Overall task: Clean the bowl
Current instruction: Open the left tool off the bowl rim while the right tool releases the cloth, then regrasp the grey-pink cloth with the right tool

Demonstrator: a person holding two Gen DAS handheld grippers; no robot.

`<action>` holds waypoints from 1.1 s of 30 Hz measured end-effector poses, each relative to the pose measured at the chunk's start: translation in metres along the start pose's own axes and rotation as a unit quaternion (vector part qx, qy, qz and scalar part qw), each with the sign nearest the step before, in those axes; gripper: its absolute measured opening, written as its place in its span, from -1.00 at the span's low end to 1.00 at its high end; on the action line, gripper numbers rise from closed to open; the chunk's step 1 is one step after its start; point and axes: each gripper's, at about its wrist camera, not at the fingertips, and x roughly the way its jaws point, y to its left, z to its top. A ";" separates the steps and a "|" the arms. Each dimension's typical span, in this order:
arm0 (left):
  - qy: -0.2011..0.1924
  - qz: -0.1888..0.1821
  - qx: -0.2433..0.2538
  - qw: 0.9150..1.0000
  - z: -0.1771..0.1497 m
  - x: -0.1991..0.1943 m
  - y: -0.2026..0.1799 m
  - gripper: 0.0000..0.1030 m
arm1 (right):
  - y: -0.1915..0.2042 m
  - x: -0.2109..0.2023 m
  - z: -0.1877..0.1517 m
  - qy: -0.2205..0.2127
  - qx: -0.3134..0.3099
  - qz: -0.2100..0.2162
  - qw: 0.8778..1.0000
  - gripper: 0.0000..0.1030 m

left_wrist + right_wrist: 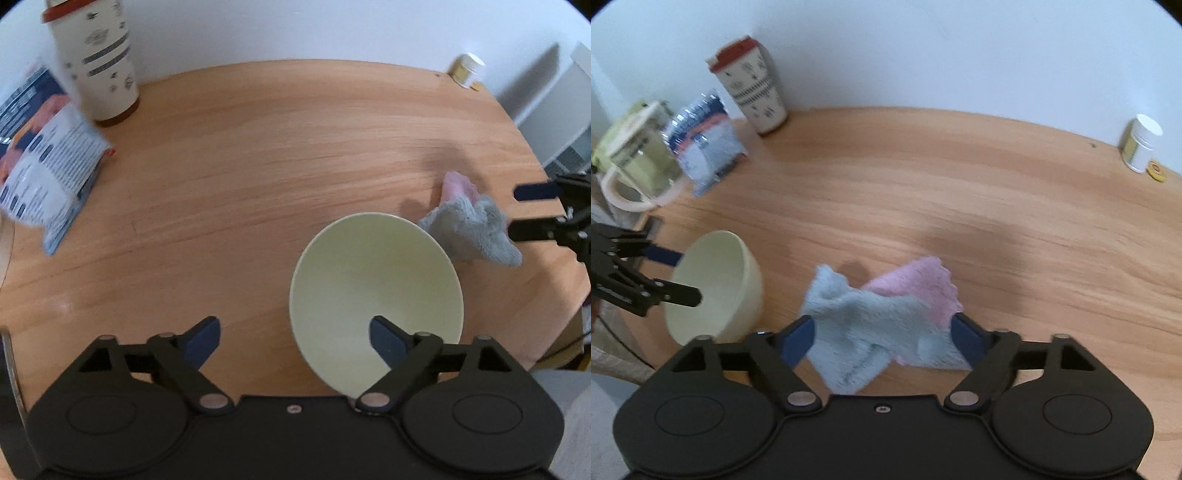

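white wall behind a wooden counter (258, 155). pale yellow-green bowl (376, 295) sits on the counter near its front edge, looks tipped w/ its opening toward the left gripper (295, 338). left gripper's jaws spread wide, nothing gripped; in the right wrist view one finger is over the bowl's inside, the other outside its rim, can't tell if either touches. grey & pink cloth (879, 317) lies crumpled on the counter just beside the bowl, not in it. right gripper (882, 338) is also wide open, hanging over the cloth w/ the cloth between its fingers, pads not pressing it. at the back left: patterned tumbler w/ red lid (753, 88), a printed packet (705, 140), a glass jug (639, 162). small white-lidded jar (1141, 144) at the far right corner.
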 end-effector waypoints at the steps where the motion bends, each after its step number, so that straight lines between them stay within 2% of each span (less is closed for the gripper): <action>1: -0.006 -0.001 0.022 1.000 0.001 -0.002 -0.001 0.97 | 0.001 0.001 0.001 -0.004 0.000 0.001 1.000 0.74; 4: -0.019 0.012 0.103 0.994 0.010 -0.001 -0.008 0.98 | 0.008 0.012 0.005 0.004 -0.005 0.003 1.000 0.74; 6: -0.018 0.014 0.151 0.988 0.019 0.005 -0.013 0.98 | 0.014 0.023 0.008 0.009 -0.020 -0.014 1.000 0.74; 11: -0.004 -0.013 0.207 0.978 0.043 0.021 -0.019 0.98 | 0.021 0.042 0.010 0.012 -0.018 -0.046 0.999 0.74; 14: 0.024 -0.034 0.245 0.969 0.052 0.032 -0.023 0.98 | 0.021 0.049 0.010 0.016 -0.003 -0.053 0.998 0.73; 16: 0.037 -0.048 0.265 0.962 0.054 0.036 -0.024 0.98 | 0.021 0.057 0.010 0.031 0.004 -0.050 0.998 0.60; 19: 0.051 -0.079 0.289 0.953 0.059 0.040 -0.026 0.98 | 0.024 0.059 0.008 0.037 0.002 -0.058 0.998 0.52; 21: 0.054 -0.085 0.298 0.949 0.063 0.042 -0.028 0.98 | 0.025 0.059 0.007 0.038 0.007 -0.058 0.998 0.47; 24: 0.057 -0.099 0.312 0.943 0.066 0.042 -0.029 0.94 | 0.023 0.058 0.004 0.041 0.019 -0.056 0.997 0.28; 25: 0.061 -0.106 0.317 0.940 0.068 0.043 -0.029 0.87 | 0.024 0.059 0.004 0.041 0.021 -0.055 0.997 0.26; 27: 0.067 -0.114 0.326 0.936 0.070 0.047 -0.031 0.41 | 0.024 0.059 0.004 0.042 0.024 -0.053 0.997 0.23; 28: 0.079 -0.124 0.330 0.932 0.071 0.051 -0.032 0.30 | 0.024 0.059 0.004 0.043 0.027 -0.054 0.997 0.22; 29: 0.087 -0.131 0.330 0.931 0.072 0.052 -0.032 0.06 | 0.024 0.060 0.003 0.044 0.030 -0.054 0.997 0.21; 30: 0.091 -0.138 0.329 0.930 0.073 0.054 -0.033 -0.04 | 0.024 0.060 0.003 0.043 0.033 -0.054 0.997 0.19; 32: 0.098 -0.150 0.326 0.928 0.075 0.057 -0.034 -0.09 | 0.023 0.060 0.003 0.042 0.040 -0.055 0.997 0.10; 33: 0.102 -0.152 0.328 0.927 0.075 0.058 -0.035 -0.19 | 0.022 0.060 0.003 0.042 0.043 -0.055 0.997 0.07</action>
